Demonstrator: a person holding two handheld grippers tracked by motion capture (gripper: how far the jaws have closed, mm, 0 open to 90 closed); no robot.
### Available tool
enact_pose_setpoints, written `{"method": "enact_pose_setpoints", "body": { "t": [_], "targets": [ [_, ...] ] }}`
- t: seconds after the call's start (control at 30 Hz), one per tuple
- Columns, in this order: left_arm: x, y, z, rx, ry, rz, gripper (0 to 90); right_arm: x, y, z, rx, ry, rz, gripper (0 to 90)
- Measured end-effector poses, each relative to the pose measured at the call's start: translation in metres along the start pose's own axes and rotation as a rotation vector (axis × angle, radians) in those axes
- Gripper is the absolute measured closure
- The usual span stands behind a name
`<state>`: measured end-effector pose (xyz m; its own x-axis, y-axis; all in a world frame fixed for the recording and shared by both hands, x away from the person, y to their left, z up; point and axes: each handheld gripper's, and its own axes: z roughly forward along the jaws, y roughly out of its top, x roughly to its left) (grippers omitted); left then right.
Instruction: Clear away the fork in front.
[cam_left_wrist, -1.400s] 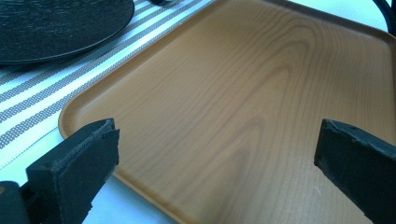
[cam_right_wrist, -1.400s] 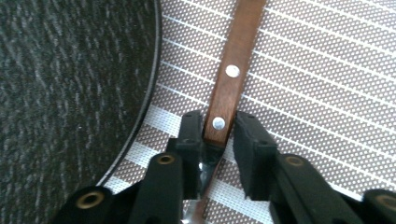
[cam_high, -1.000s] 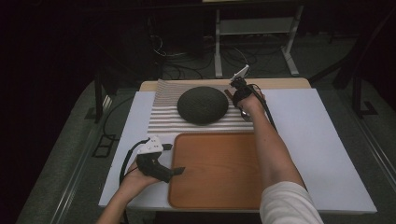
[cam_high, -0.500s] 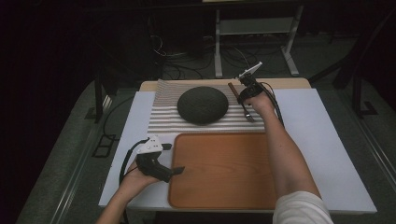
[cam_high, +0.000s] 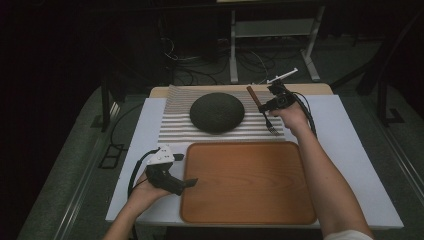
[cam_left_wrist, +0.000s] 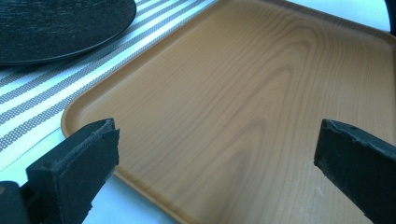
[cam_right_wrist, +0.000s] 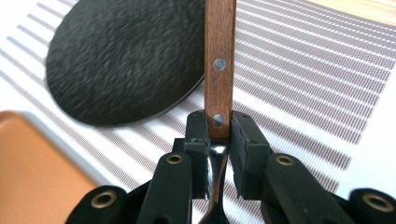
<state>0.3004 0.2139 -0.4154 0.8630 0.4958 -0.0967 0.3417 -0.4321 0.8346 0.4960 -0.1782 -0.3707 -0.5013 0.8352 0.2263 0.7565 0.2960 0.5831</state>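
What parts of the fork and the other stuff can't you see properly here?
- Fork: in the right gripper view its tines are hidden under the right gripper; the handle's end runs off the top edge.
- Black plate: cut off by the left gripper view's top and left edges.
- Fork tines in the high view: too small to count.

A tray (cam_high: 247, 182) lies on the counter (cam_high: 360, 165), at its near edge. Just behind the tray, touching its far rim, lies a striped mat (cam_high: 175, 125). A round plate (cam_high: 217, 112) sits on the mat, behind the tray's middle. Behind the tray's far right corner, the right tool (cam_high: 270, 104) holds a fork (cam_high: 261, 110) above the mat, just right of the plate, handle pointing away from the tray and prongs toward it. The left tool (cam_high: 187, 183) rests at the tray's left edge, near its front corner, its jaws reaching over the rim.
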Motion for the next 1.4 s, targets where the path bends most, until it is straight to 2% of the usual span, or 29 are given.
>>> {"method": "enact_pose_setpoints", "body": {
  "t": [0.03, 0.1, 0.27, 0.3, 0.37, 0.63, 0.8, 0.83, 1.0, 1.1, 1.27, 1.4],
  "targets": [
    [0.000, 0.000, 0.000, 0.000, 0.002, 0.000, 0.0, 0.004, -0.010, -0.007, -0.014, 0.015, -0.017, 77.1],
    [0.000, 0.000, -0.001, -0.002, 0.005, 0.000, 0.0, 0.005, -0.013, -0.009, -0.019, 0.019, -0.025, 77.1],
    [0.001, 0.000, 0.000, -0.002, 0.012, -0.006, 0.0, 0.014, -0.034, -0.025, -0.059, 0.062, -0.056, 77.1],
    [0.001, 0.000, 0.000, 0.001, 0.013, -0.005, 0.0, 0.017, -0.043, -0.030, -0.082, 0.072, -0.063, 77.1],
    [0.001, 0.000, 0.000, 0.003, 0.016, -0.003, 0.0, 0.018, -0.046, -0.032, -0.090, 0.078, -0.066, 77.1],
    [-0.001, 0.000, 0.001, 0.000, 0.021, -0.008, 0.0, 0.030, -0.078, -0.051, -0.143, 0.139, -0.117, 77.0],
    [0.000, 0.000, 0.001, 0.002, 0.027, -0.013, 0.0, 0.034, -0.090, -0.055, -0.162, 0.165, -0.137, 77.1],
    [0.000, 0.000, 0.001, 0.002, 0.028, -0.016, 0.0, 0.038, -0.098, -0.057, -0.166, 0.185, -0.159, 77.1],
    [0.000, 0.001, 0.000, -0.004, 0.036, -0.030, 0.0, 0.045, -0.110, -0.061, -0.172, 0.208, -0.182, 77.0],
    [-0.001, 0.003, 0.001, -0.005, 0.037, -0.047, 0.0, 0.053, -0.123, -0.063, -0.190, 0.233, -0.212, 77.1],
    [-0.003, 0.009, 0.002, -0.009, 0.041, -0.045, 0.0, 0.058, -0.134, -0.067, -0.200, 0.248, -0.221, 77.0],
    [-0.002, 0.019, 0.005, -0.021, 0.031, -0.069, 0.0, 0.060, -0.144, -0.070, -0.215, 0.268, -0.219, 77.0]
  ]
}}
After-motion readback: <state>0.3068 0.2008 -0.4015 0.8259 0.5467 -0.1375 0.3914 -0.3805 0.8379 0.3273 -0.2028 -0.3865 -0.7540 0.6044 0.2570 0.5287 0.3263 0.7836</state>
